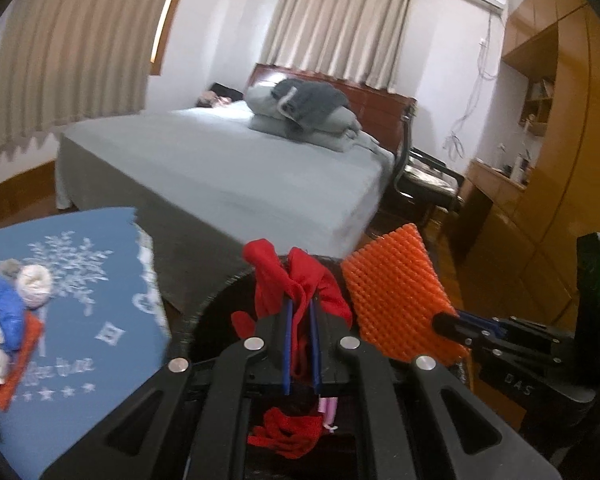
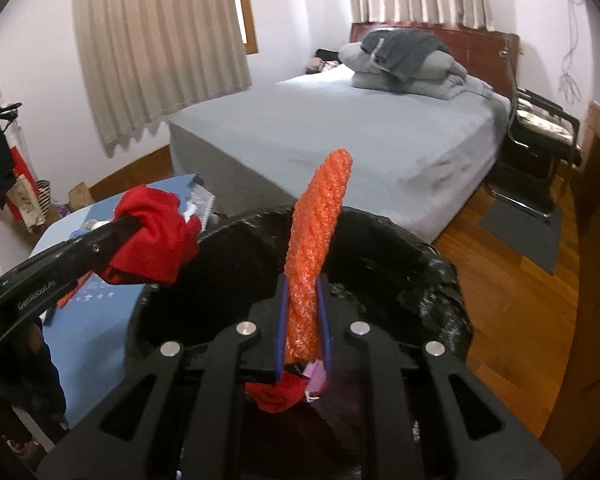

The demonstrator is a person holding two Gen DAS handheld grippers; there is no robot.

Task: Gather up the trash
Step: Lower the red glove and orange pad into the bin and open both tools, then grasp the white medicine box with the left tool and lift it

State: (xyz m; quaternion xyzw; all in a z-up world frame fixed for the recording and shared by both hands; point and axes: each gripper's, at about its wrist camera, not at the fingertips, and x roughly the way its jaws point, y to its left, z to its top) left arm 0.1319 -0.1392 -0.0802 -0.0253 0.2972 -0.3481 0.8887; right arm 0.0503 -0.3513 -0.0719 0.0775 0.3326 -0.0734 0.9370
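Bin (image 2: 440, 276) depths dark; tablecloth (image 1: 100, 320) lettering blurred

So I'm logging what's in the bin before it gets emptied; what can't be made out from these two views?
- Bottom of the black-lined round trash bin: right wrist view, dark and blocked by the right gripper.
- Crumpled red scrap and pink item inside: left wrist view, partly behind the left gripper.
- White lettering on the blue printed tablecloth: blurred.
- Lower end of the orange foam net sleeve: hidden between the jaws.

Grey bed (image 2: 360, 128) with folded bedding (image 2: 404, 64) (curtains (image 2: 156, 44) behind), wooden wardrobe (image 1: 572, 120).
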